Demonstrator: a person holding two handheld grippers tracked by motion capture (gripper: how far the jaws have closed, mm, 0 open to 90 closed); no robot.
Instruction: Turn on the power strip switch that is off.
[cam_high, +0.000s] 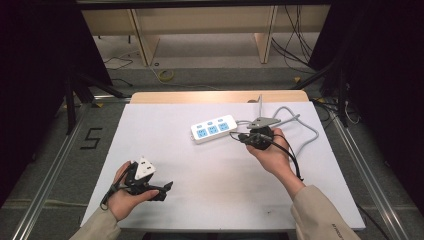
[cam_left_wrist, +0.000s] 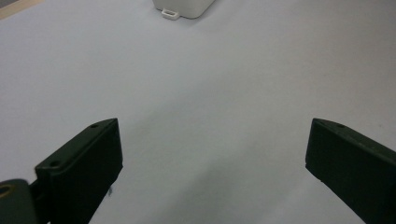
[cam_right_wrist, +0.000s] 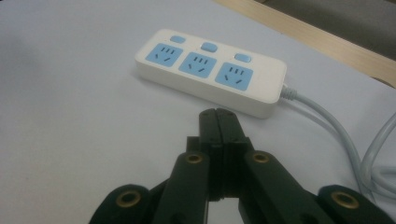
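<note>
The white power strip (cam_high: 214, 128) lies toward the table's (cam_high: 150, 135) far side. Just right of it, the right gripper (cam_high: 240, 136) is pinched tight on nothing. Well nearer the person, the left gripper (cam_high: 167, 186) gapes wide. Maybe a switch push comes next, needing careful aim.

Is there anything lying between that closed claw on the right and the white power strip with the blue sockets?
Nothing visible does. The right claw, its jaws pressed together, sits just short of the power strip, and between them is a narrow stretch of bare white table. The strip's grey cable trails off to the side, out of the way.
</note>
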